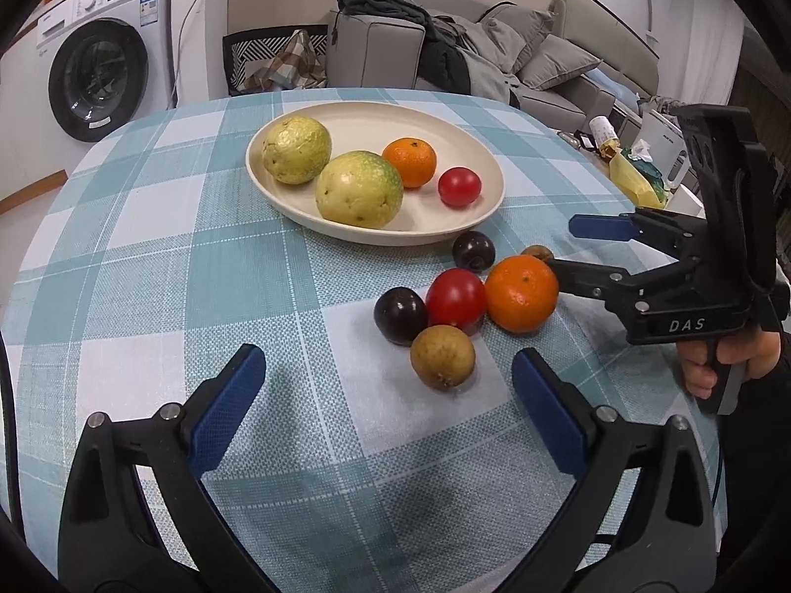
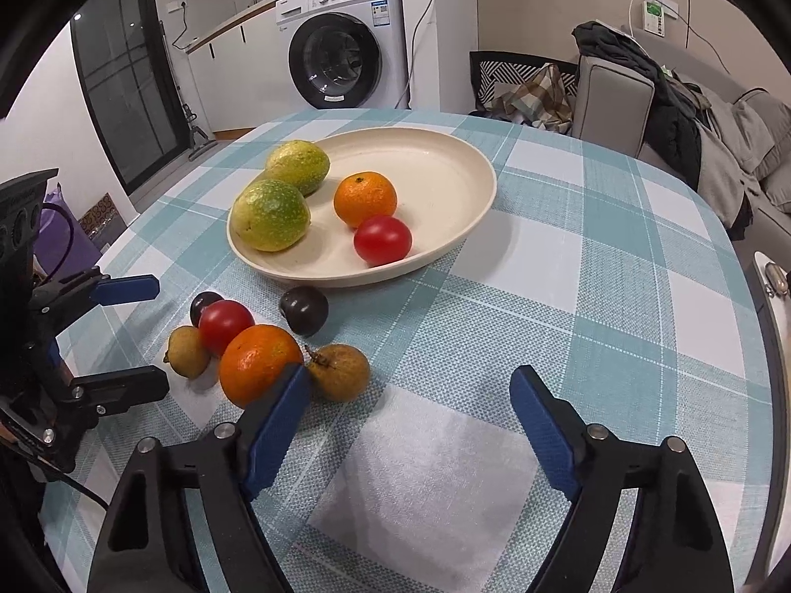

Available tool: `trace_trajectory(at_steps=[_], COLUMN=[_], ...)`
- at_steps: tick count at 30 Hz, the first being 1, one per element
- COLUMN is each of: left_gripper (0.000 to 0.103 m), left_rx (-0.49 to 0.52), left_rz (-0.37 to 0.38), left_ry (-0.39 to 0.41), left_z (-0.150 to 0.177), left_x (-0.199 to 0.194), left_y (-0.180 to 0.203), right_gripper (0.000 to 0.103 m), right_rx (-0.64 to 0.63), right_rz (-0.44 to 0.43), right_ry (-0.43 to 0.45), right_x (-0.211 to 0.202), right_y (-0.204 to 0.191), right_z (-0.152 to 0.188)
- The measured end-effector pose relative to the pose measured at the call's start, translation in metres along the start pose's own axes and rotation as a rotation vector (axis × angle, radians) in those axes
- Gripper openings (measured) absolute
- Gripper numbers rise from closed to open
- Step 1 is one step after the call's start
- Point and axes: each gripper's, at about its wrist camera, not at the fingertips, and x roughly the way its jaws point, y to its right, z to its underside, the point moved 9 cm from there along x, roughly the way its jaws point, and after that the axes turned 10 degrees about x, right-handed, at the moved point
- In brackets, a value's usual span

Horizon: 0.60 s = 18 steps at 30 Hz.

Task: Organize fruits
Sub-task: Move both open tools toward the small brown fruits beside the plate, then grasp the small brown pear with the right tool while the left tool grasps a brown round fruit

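While both grippers hang spread wide and hold nothing, the fruit sits in two groups around the cream plate [image 1: 487, 160] on the checked tablecloth [image 1: 173, 257]. On the plate: two yellow-green guavas [image 1: 358, 189] touching each other at its washing-machine side, a small orange [image 1: 409, 161] just beside the nearer guava, and a red tomato [image 1: 460, 186] next to that orange, near the rim.

Off the plate, on the cloth toward the cameras: a dark plum [image 1: 473, 249] just beside the plate rim, then a tight cluster a bit farther from the plate — second dark plum [image 1: 399, 315], second red tomato [image 1: 455, 298], larger orange [image 1: 520, 293], a brown longan [image 1: 442, 357], all touching or nearly so. Another brown longan [image 2: 340, 371] lies against the larger orange on its far side from the left wrist camera, mostly hidden there.

Left gripper [image 1: 388, 385] low over the cloth, away from the plate; the longan sits between its blue pads, untouched. Right gripper [image 2: 410, 425] jaws apart, one pad [image 2: 277, 420] just beside the larger orange; contact cannot be told. Washing machine [image 2: 341, 49] and sofa [image 1: 544, 64] behind the plate.
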Motion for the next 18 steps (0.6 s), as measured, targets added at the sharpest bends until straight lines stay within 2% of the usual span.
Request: trace_trajectory(at_steps=[2,6,8,11,18], left_gripper=[0.092,0.073,0.066,0.058,0.047], left_rx=[0.014,0.022,0.017,0.015,0.02], left_rz=[0.005,0.036,0.055,0.077,0.101], left_ry=[-0.006,-0.023,-0.03,-0.026,-0.024], left_z=[0.0,0.002,0.003,0.003,0.003], left_x=[0.001,0.005,0.006,0.006,0.007], left_y=[0.003,0.008,0.009,0.011,0.014], right_gripper=[0.079,0.068,0.058,0.05,0.047], right_rx=[-0.007,-0.015,-0.014,-0.025,-0.037], right_rz=[-0.011,-0.037,-0.063,-0.067,-0.063], right_ry=[-0.001,-0.004,-0.018,-0.022,-0.023], right_x=[0.0,0.001,0.002,0.004,0.004], right_y=[-0.003,-0.009,-0.013,-0.017,-0.02], right_z=[0.0,0.002,0.004,0.006,0.007])
